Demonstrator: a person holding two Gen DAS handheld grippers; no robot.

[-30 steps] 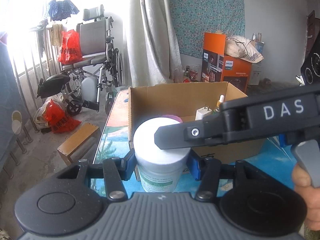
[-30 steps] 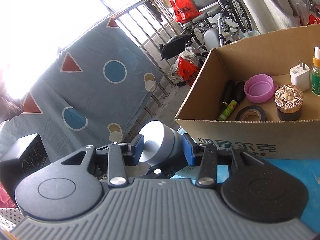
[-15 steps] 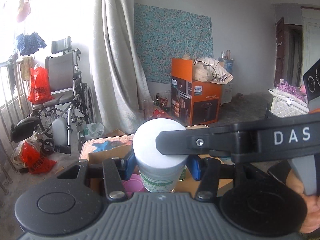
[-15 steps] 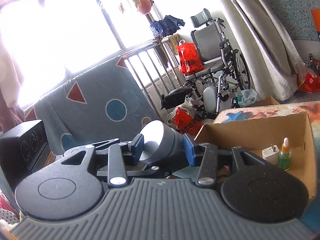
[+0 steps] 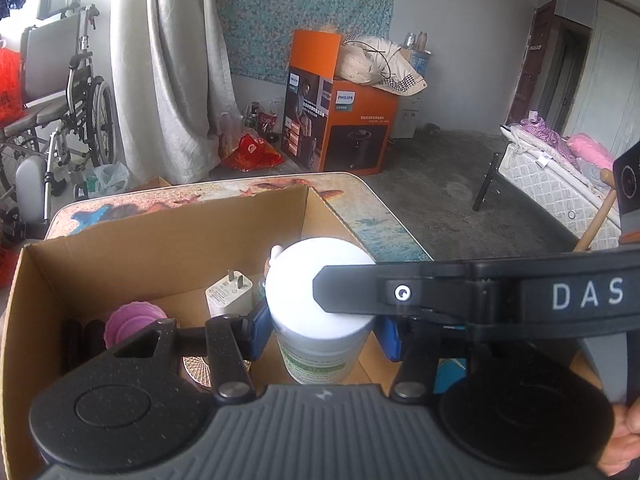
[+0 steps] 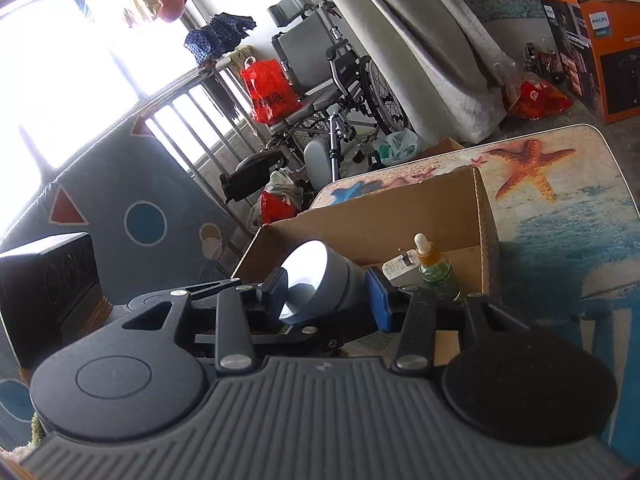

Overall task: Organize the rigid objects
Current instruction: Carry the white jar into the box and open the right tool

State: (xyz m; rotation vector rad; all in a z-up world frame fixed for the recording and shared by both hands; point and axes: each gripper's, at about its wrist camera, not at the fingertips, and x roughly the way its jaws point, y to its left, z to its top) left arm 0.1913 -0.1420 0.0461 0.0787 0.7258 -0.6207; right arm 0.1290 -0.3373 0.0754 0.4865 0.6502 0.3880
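A white jar with a white lid and green label hangs upright over the open cardboard box. My left gripper is shut on its body. From the right, a black finger of my right gripper lies across the lid. In the right wrist view my right gripper is shut on that pale lid, with the left gripper's black arms just beneath. Inside the box are a white charger plug, a dropper bottle, a purple lid and a gold-topped jar.
The box stands on a table with a starfish-print cloth. On the floor beyond are a wheelchair, an orange carton and a mattress. A black speaker is at my left. A hand holds the right gripper.
Both grippers have carried the jar together from in front of the box's near wall, up and over it, to above the box's inside. Both views have swung to the right.
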